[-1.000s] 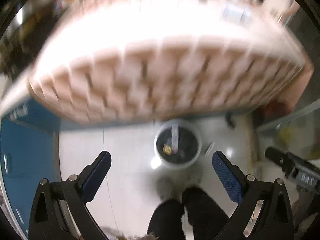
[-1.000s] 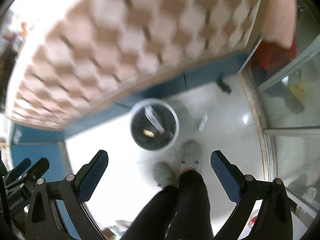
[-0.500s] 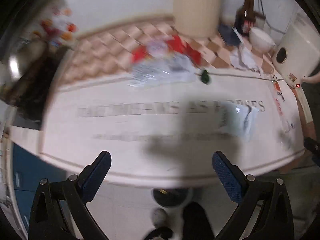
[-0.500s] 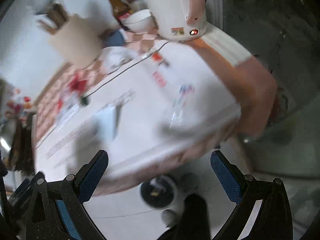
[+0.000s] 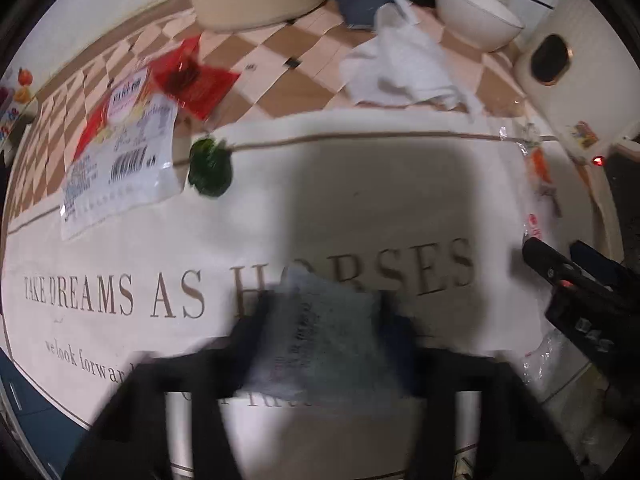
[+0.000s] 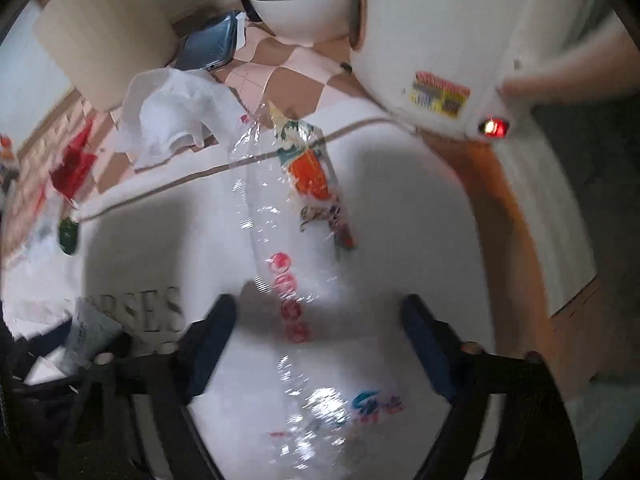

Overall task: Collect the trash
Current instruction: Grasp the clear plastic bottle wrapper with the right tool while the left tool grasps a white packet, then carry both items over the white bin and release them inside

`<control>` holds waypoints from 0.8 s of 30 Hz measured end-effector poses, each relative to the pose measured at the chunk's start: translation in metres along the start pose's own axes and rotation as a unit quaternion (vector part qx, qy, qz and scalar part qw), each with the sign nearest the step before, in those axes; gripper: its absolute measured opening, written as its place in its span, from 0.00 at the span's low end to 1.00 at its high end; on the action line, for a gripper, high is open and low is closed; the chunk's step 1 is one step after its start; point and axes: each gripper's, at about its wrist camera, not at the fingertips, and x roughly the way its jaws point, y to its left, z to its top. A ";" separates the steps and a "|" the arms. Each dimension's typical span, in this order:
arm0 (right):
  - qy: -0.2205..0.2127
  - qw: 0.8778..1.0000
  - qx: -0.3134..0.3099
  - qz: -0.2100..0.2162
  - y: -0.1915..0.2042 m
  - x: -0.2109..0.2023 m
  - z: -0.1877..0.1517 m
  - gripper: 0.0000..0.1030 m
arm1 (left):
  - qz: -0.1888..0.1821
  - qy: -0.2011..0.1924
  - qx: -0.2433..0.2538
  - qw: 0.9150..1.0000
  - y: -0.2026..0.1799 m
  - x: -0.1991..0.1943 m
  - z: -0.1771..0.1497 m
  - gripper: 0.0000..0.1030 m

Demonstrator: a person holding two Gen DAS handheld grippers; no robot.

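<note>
Tabletop with lettered cloth (image 5: 360,208), formerly bin below: left gripper (image 5: 332,344), jaws just closing, pinches grey-blue packet (image 5: 320,332); right gripper (image 6: 316,344), jaws narrowing, straddles clear wrapper (image 6: 296,264) unpinched—pickup underway.

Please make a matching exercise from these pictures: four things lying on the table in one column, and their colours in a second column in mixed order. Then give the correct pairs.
Things:
1. crumpled tissue
2. small wrapper on the brown line of the tablecloth
3. bowl at the back
4. flat packet beside the barcode bag

Colours:
A. red
B. white with a dark rim line
C. dark green
D. plain white

Pairs: 1-D, 2-C, 3-B, 4-A
</note>
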 end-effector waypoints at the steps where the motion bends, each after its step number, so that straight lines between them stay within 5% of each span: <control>1: -0.007 1.000 -0.010 -0.018 0.002 -0.001 -0.001 0.59 | 0.004 -0.001 0.004 1.000 -0.003 -0.001 -0.001 0.27; 3: -0.018 1.000 -0.016 -0.017 0.001 -0.003 -0.002 0.52 | 0.012 -0.011 0.013 1.000 -0.008 -0.002 -0.003 0.22; 4: -0.021 0.999 -0.017 -0.017 0.000 -0.004 -0.002 0.35 | 0.014 -0.015 0.015 1.000 -0.009 -0.003 -0.005 0.12; 5: -0.027 0.999 -0.020 -0.018 -0.002 -0.006 -0.002 0.03 | 0.011 -0.018 0.014 1.000 -0.008 -0.006 -0.007 0.11; 15: -0.036 0.994 0.066 0.084 -0.037 -0.053 -0.029 0.03 | -0.031 -0.064 -0.013 0.997 0.033 -0.076 -0.033 0.07; 24: -0.057 0.982 0.083 0.161 0.008 -0.127 -0.113 0.03 | -0.049 -0.115 0.004 0.992 0.087 -0.135 -0.103 0.07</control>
